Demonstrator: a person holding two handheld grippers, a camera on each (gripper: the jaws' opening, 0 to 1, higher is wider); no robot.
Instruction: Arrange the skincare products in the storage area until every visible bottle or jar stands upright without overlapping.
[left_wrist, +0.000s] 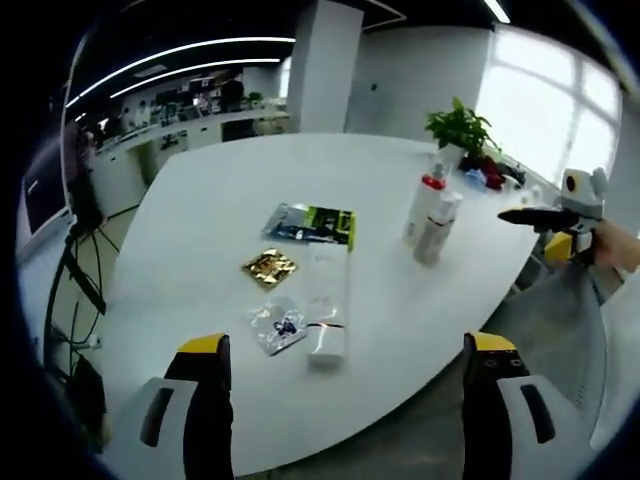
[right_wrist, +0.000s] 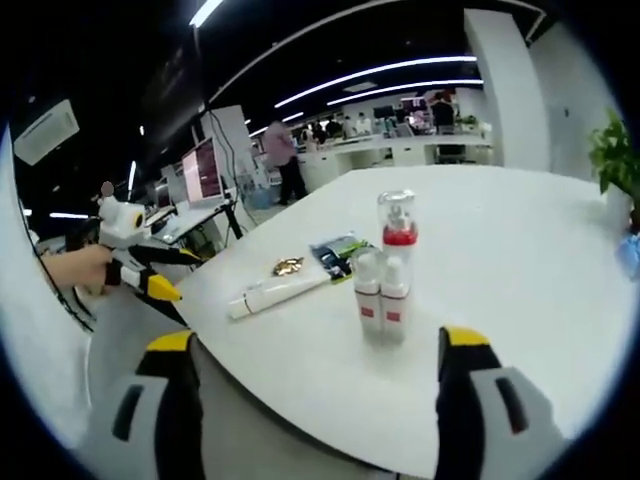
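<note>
Presently catalogued, with the white table (left_wrist: 200, 230) taken as landmark:

Left gripper (left_wrist: 347, 350): held off the table's near edge, above the floor; its yellow-tipped jaws are spread wide with nothing between them. It is also seen in the right gripper view (right_wrist: 165, 290), off the table's left edge, held by a hand (right_wrist: 75, 268).

Right gripper (right_wrist: 315, 350): held just off the table edge, jaws spread wide and empty, pointed at the bottle group. It is also seen in the left gripper view (left_wrist: 530, 215), off the table's right edge.

Red-collared pump bottle (left_wrist: 424, 205): upright on the table near its right edge, clear cap on top.

White bottles with red bands (right_wrist: 381, 295): two are seen upright, side by side and touching, just in front of the pump bottle in the right gripper view.

White tube (left_wrist: 327, 308): lying flat near the middle of the table, toward the near edge.

Gold sachet (left_wrist: 269, 267): flat on the table, just left of the tube's far end.

Clear sachet (left_wrist: 276, 325): flat, beside the tube, nearer the table edge.

Dark green-and-yellow packet (left_wrist: 312, 224): flat, beyond the tube, toward the table's centre.

Potted plant (left_wrist: 459, 130): at the table's far right side, beyond the bottles.
</note>
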